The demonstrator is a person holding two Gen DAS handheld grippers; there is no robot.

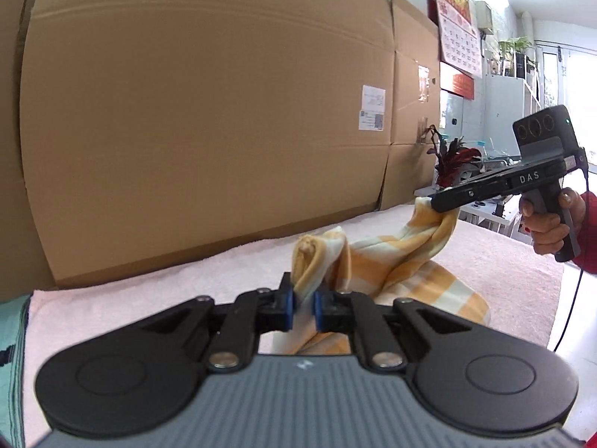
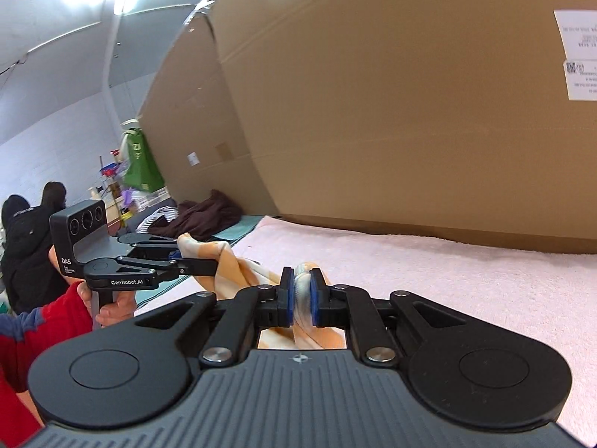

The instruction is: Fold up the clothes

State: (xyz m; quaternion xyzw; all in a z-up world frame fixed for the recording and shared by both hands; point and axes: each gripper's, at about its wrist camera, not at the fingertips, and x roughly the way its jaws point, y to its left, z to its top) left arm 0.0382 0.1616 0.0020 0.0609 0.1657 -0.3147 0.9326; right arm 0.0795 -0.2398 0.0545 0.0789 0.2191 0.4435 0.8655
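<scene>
Right now the yellow-and-white checked cloth (image 1: 406,272) hangs between my two sets of fingers, lifted partly off the pink towel (image 1: 186,272) that covers the desk. My left gripper (image 1: 303,308) has its blue pads (image 1: 289,308) squeezed almost together on one bunched corner of the cloth, which pokes up above them in a crumpled tuft. My right gripper (image 2: 302,296) is pinched just as tight on another corner, the fabric wadded between its blue pads (image 2: 286,298). From the left wrist view, the right gripper shows at the right side, held in my right hand (image 1: 548,224), the cloth trailing down from its tip to a heap that rests on the towel. From the right wrist view, the left gripper shows at the left, held in my left hand (image 2: 112,306) with its red sleeve (image 2: 41,332), cloth draped from its tip.

Behind the desk stands a wall of big cardboard boxes (image 1: 209,123). Further off left lies a dark brown garment (image 2: 205,216), near a green bag (image 2: 140,164). A red-leaved plant (image 1: 453,158) and a wall calendar (image 1: 457,26) sit at the right.
</scene>
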